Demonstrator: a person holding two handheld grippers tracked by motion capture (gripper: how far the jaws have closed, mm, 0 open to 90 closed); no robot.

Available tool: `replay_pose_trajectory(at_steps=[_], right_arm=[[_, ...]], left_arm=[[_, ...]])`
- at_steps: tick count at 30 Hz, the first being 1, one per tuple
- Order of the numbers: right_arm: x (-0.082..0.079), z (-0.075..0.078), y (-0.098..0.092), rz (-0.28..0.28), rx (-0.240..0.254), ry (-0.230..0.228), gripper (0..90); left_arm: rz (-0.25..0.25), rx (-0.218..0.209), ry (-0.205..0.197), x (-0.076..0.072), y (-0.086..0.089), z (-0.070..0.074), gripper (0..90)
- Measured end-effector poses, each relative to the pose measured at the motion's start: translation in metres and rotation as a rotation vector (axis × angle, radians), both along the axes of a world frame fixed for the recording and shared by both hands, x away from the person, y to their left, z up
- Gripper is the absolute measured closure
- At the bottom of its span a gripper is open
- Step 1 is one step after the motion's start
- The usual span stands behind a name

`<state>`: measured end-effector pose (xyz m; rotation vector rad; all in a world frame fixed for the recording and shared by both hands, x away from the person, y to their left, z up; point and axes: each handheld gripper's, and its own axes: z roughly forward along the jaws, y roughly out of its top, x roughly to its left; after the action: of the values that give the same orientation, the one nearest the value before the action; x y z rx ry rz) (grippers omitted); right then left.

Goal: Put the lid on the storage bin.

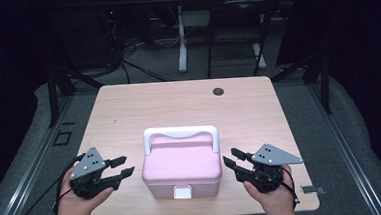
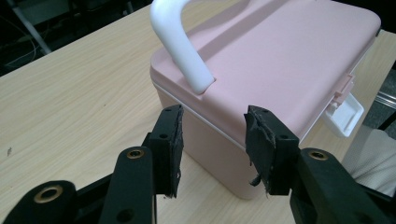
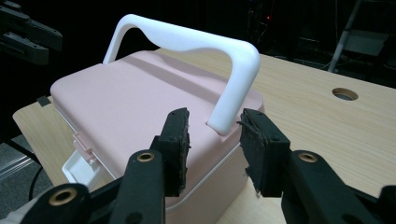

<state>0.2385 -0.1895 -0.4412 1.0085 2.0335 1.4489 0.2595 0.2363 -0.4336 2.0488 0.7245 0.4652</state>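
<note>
Pink box (image 1: 181,169) sits at the near edge of the table (image 1: 143,103), a gripper waiting on either side.

Its longer side runs left to right across the table, with the white latch (image 1: 182,191) facing the person and the white handle (image 1: 180,134) arching across the far part of the lid. The left gripper (image 1: 125,167) sits just beside the box's left end, its jaws apart with nothing between them. The right gripper (image 1: 232,159) sits just beside the right end, jaws likewise apart and gripping nothing. Both point inward at the box, neither touching it.
</note>
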Motion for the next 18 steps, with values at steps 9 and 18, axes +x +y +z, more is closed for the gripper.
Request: replay_pose_trajectory(at_steps=[9, 18], right_arm=[[0.014, -0.007, 0.000, -0.006, 0.010, 0.041, 56.6], [0.037, -0.005, 0.004, -0.023, 0.023, 0.058, 51.5]], left_arm=[[0.032, -0.021, 0.009, 0.017, 0.000, -0.004, 53.1], [0.103, -0.034, 0.021, 0.051, 0.004, -0.010, 50.8]])
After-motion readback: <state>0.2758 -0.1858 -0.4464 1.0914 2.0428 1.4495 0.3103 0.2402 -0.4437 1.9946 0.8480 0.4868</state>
